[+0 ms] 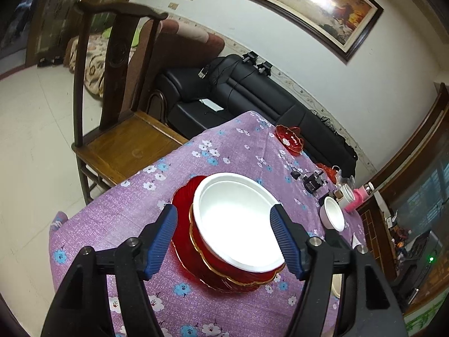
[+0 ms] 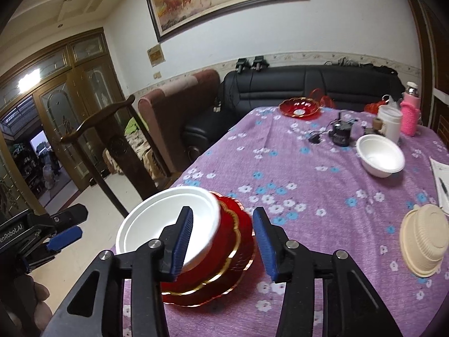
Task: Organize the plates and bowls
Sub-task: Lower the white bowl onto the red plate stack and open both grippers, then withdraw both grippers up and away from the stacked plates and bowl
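A stack is seen at the near edge of the table (image 2: 322, 196), on the purple flowered cloth (image 1: 224, 146): a large white bowl (image 1: 238, 219) is nested in a red bowl (image 1: 219, 264) with a gold rim, and both are set on a red plate (image 1: 182, 207).

Left gripper (image 1: 224, 237): jaws are held apart, one blue pad at each side of the white bowl, above the stack. No pad is seen pressing on it; nothing is clamped.

Right gripper (image 2: 223, 243): jaws are likewise apart, over the red rims at the stack's right side, with nothing gripped. The left gripper is also caught at the left edge of the right wrist view.

Farther along the table a small white bowl (image 2: 380, 156) is placed upright. A second red dish (image 2: 300, 108) is noted at the far edge. A beige bowl (image 2: 423, 240) is lying upside down near the right edge. A wooden chair (image 1: 120, 129) is drawn up beside the table.
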Tool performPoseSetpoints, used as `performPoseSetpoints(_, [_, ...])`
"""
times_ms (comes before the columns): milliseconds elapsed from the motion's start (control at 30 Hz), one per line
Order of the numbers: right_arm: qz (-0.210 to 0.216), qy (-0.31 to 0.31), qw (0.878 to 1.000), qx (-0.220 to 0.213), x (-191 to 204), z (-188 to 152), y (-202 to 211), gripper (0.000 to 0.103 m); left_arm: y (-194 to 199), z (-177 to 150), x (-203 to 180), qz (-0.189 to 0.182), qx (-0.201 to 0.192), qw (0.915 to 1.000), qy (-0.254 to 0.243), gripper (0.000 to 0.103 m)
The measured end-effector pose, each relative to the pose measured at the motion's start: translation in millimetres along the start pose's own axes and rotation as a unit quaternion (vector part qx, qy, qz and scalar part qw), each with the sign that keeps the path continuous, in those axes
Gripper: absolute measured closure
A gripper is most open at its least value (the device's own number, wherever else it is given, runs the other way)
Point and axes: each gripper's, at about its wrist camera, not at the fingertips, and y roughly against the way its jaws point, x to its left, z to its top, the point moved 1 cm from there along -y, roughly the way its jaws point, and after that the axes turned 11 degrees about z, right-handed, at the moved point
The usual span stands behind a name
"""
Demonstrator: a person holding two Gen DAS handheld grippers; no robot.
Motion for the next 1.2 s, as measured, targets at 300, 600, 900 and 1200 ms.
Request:
performPoseSetpoints(300, [-0.017, -0.022, 1.000, -0.012, -34.9, -4.8, 24.3, 0.050, 11.9, -14.8, -37.4, -0.004, -0.018, 0.9982, -0.056, 0.035])
performPoseSetpoints(600, [-0.026, -0.046, 0.998, -0.026, -70.7, -11.2, 46.3, 0.050, 15.7, -36.3, -84.8, -0.012, -0.015, 0.9932, -0.114, 0.035])
performPoseSetpoints(900, [-0.036, -0.073, 0.996, -0.038, -107.0, -17.6, 65.8, 0.050, 15.3, -61.7, -132.3, -0.022, -0.005, 0.9851, -0.171, 0.035])
performPoseSetpoints(1200, [-0.044, -0.092, 0.994, -0.048, -133.7, -21.7, 80.6, 0.050, 11.4, -87.8, -168.4, -0.032, 0.010, 0.9751, -0.219, 0.035])
